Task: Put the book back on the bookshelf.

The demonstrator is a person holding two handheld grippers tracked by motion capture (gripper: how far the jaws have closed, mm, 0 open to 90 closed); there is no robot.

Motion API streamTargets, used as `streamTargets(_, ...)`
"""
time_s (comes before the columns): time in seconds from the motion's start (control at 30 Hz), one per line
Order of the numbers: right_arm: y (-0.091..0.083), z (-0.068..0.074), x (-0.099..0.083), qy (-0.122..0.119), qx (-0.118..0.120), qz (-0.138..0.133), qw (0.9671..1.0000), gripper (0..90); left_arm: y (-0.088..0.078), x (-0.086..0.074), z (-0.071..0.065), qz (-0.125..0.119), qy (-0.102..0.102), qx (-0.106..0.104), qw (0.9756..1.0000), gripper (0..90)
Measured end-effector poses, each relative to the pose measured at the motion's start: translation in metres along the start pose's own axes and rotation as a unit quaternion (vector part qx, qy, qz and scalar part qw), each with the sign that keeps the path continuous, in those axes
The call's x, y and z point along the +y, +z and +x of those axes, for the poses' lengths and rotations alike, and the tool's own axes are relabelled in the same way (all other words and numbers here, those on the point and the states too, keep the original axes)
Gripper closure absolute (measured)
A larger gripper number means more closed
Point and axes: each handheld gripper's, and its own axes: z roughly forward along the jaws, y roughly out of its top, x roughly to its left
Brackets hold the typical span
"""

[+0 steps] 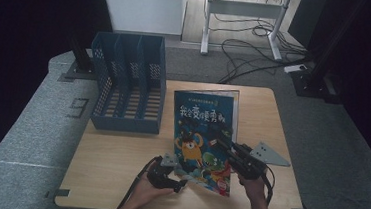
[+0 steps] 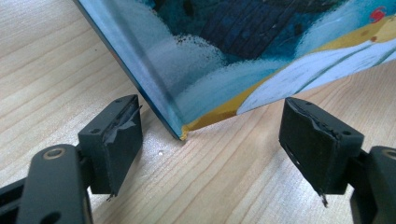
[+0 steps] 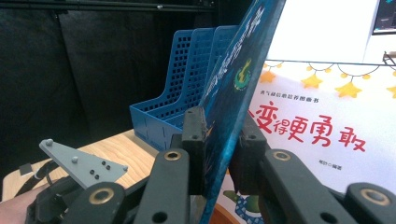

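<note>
- Book (image 1: 202, 136) mid-frame, cover lifted, clamped in right gripper (image 3: 219, 135) jaws.
- Left gripper (image 2: 210, 135) jaws apart, straddling the lower corner, not touching.
- Blue rack (image 1: 130, 82) upper left.

Both tools are black with brass-ringed pivot screws; the right tool (image 1: 220, 134) carries a grey three-cornered plate, the left tool (image 1: 183, 185) a black cable

Blue file rack (image 1: 129, 82) on wooden table (image 1: 114, 154); floor cables (image 1: 248, 44).
</note>
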Motion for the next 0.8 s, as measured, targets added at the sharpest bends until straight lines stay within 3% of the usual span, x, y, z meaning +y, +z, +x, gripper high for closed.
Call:
streamTargets(0.13,0.0003,0.0002,0.0001,-0.001,0.001,-0.001,1.0000,77.4,0.0015,0.0019,0.0003,0.003,0.006,0.001,1.0000,20.4)
streamTargets(0.3,0.0015,0.0079,0.0042,-0.025,0.003,0.000,0.9997,78.8,0.0041,0.0053,0.0012,0.008,0.013,0.005,0.9999,19.7)
streamTargets(0.8,-0.0005,0.0075,0.0044,-0.033,0.012,0.005,0.9994,79.6,0.0072,0.0071,0.0040,0.001,0.016,0.012,0.9998,19.6)
